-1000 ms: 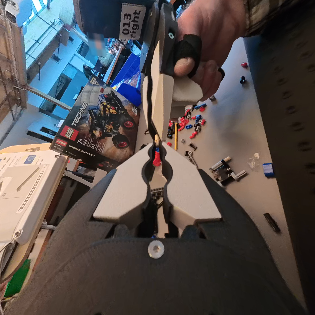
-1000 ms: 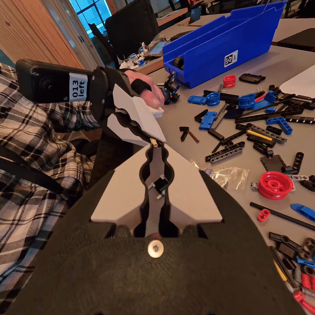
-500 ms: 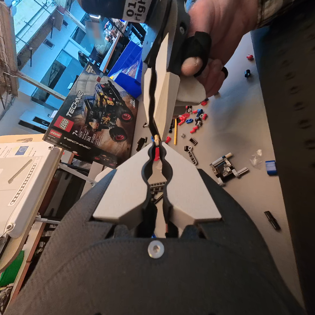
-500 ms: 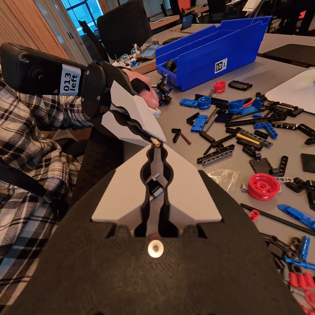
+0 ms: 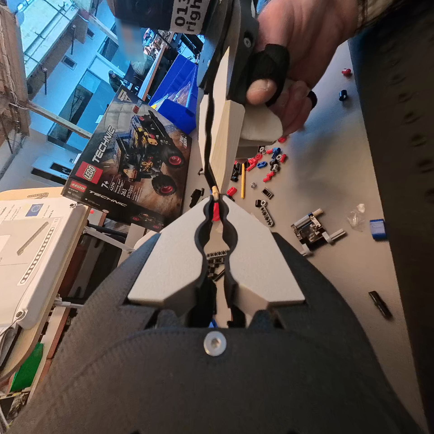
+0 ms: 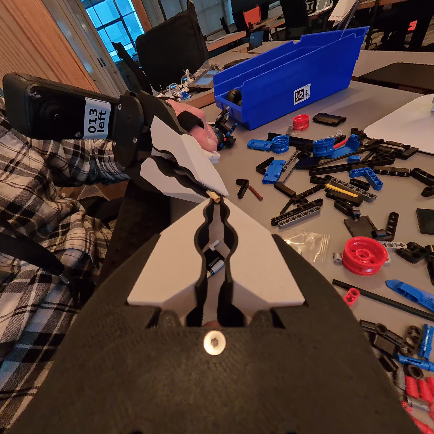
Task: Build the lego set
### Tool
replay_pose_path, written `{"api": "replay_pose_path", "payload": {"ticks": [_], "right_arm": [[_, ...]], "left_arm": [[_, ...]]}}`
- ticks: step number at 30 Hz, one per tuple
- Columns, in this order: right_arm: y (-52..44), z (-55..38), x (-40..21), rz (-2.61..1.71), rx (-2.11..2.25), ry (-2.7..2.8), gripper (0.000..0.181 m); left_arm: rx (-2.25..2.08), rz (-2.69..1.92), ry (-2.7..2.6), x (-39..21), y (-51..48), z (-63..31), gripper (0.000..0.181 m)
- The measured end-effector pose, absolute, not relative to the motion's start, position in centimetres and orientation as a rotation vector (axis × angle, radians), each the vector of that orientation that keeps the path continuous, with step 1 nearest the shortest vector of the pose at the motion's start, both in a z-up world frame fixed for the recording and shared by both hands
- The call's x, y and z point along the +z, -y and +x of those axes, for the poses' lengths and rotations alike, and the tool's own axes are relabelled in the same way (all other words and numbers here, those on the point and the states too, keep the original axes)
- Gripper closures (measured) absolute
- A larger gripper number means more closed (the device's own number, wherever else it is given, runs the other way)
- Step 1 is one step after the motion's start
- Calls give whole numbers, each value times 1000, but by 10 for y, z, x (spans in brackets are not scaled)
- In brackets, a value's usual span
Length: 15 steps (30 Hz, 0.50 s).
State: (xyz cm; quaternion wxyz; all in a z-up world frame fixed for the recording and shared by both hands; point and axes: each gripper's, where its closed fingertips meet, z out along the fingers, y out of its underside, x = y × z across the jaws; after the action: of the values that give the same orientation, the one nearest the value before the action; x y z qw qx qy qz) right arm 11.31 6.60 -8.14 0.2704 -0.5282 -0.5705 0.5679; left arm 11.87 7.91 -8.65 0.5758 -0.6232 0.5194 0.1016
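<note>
A small tan pin (image 5: 215, 191) is held in the air between the two gripper tips, above the near table edge. My left gripper (image 5: 215, 200) is shut on its lower end. My right gripper (image 5: 212, 185) comes down from above, tip to tip, shut on the other end. In the right wrist view the pin (image 6: 214, 196) sits at my right gripper's tips (image 6: 215, 202), and the left gripper (image 6: 217, 193) reaches in from the left. A small black-and-grey sub-assembly (image 5: 311, 232) lies on the grey table (image 5: 328, 293); it also shows through the right jaws (image 6: 215, 260).
Loose black, blue and red pieces (image 6: 328, 187) cover the table, with a red wheel (image 6: 364, 255) and a plastic bag (image 6: 307, 244). A blue bin (image 6: 293, 77) stands behind. The set's box (image 5: 131, 169) and an instruction booklet (image 5: 35, 253) are to the left. Less than 4 cm separates the two grippers' tips. Left tips and right tips are each some 12 cm from the red wheel (image 6: 364, 255).
Both grippers stay tip to tip on the tan pin. The pair has drifted slightly over the table; neither grip has changed.
</note>
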Motion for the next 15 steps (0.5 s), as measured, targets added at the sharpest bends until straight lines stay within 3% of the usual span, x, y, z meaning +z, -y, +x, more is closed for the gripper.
{"api": "replay_pose_path", "payload": {"ticks": [15], "right_arm": [[-67,113,-87,-1466,1558,1547,176]], "left_arm": [[505,-1358,-1340,-93,-80,116,180]]}}
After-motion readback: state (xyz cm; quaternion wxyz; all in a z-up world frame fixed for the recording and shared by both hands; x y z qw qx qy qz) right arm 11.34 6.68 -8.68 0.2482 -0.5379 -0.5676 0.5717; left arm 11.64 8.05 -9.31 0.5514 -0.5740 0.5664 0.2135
